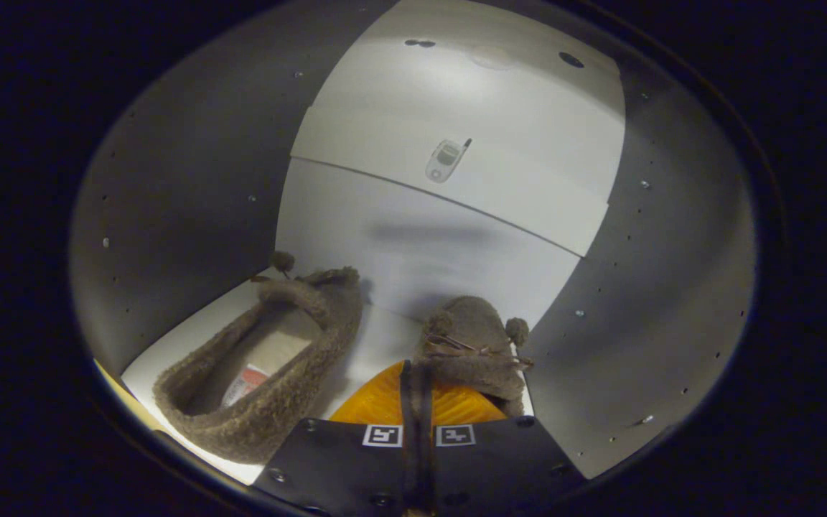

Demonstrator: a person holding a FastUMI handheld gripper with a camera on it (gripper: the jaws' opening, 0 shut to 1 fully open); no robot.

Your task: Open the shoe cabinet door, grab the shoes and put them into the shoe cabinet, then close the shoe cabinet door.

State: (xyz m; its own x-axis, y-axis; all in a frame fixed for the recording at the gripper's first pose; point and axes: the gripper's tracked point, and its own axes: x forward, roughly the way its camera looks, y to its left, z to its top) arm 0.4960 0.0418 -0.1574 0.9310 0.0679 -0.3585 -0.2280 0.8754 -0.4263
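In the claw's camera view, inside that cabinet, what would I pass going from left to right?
Left cabinet wall → fuzzy slipper lying on the shelf → second slipper, gripped by its edge in the shut claw → right cabinet wall.

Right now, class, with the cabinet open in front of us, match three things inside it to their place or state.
1. left slipper
2. right slipper
3. tongs

A. shut on a slipper's edge
B. lying free on the shelf
C. pinched, toe towards the back panel

Pairs: 1-B, 2-C, 3-A.
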